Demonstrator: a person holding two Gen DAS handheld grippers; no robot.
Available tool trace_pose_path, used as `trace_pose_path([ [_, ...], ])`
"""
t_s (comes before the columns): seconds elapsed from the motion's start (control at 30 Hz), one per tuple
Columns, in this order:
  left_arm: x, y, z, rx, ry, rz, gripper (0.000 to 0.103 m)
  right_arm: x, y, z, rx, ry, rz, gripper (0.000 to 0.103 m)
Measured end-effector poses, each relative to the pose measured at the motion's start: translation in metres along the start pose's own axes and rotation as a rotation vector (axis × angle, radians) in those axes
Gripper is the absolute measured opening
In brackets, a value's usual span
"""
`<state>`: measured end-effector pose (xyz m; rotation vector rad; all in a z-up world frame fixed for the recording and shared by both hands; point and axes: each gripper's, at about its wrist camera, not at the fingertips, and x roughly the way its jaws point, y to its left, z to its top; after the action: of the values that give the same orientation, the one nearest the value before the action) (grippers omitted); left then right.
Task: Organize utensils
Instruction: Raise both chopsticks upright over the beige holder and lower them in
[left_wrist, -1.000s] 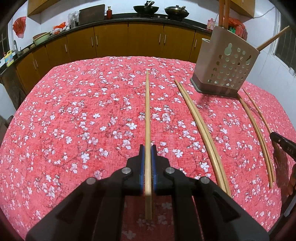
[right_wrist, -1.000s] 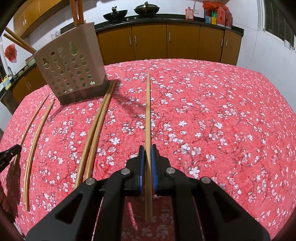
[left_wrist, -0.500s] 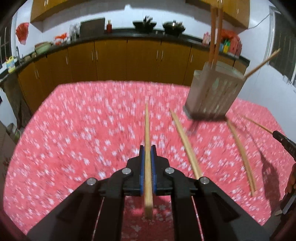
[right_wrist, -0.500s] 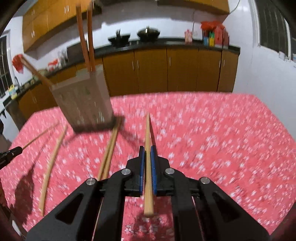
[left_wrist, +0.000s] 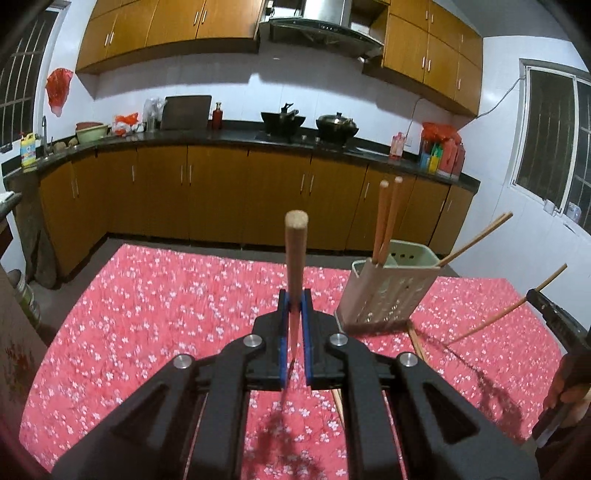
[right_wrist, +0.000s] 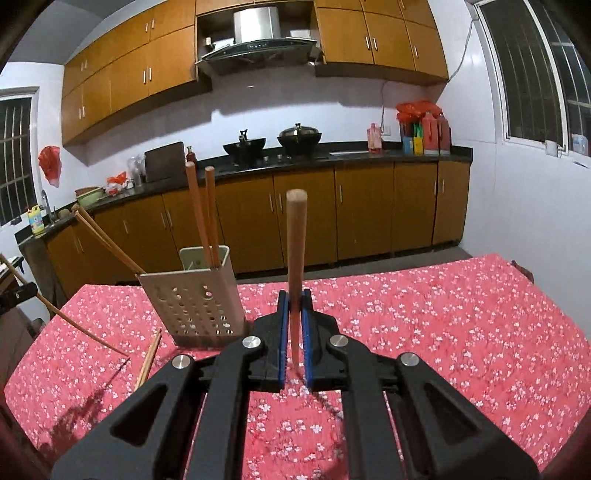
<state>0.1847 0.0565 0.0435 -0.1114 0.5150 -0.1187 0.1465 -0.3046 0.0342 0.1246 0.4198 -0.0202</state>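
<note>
Red floral tablecloth (left_wrist: 155, 295) — wooden cabinets (left_wrist: 218, 192) behind.

Both wrist views face the counter (left_wrist: 236, 138), sharing the holder (right_wrist: 192, 295).

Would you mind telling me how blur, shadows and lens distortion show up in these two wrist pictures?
Left wrist view: the tablecloth is slightly smeared, the held chopstick casts a dark shadow near the bottom edge, and fisheye bends the cabinets. Right wrist view: the utensil holder is fairly sharp, shadows fall on the cloth at lower left, and the window frames curve.
</note>
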Motion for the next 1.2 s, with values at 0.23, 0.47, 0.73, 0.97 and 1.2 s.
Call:
trace_pose_path([
  [0.23,-0.005,-0.006,0.011,0.002,-0.017,-0.029,0.008,-0.010,0.005,0.012,0.009,-0.029,0.042,0.007],
  [0.47,-0.025,-0.036,0.037,0.069,-0.080,-0.118,0.008,-0.038,0.023,0.052,0.043,-0.136,0.200,0.007],
  [0.73,-0.038,-0.072,0.065,0.084,-0.160,-0.203,0.008,-0.046,0.046,0.083,0.035,-0.259,0.263,0.007],
  [0.97,-0.022,-0.090,0.091,0.084,-0.211,-0.194,0.008,-0.028,0.059,0.096,0.023,-0.327,0.225,0.007],
  [1.2,0.021,-0.099,0.088,0.101,-0.118,-0.172,0.008,0.013,0.065,0.090,0.023,-0.271,0.195,0.007],
])
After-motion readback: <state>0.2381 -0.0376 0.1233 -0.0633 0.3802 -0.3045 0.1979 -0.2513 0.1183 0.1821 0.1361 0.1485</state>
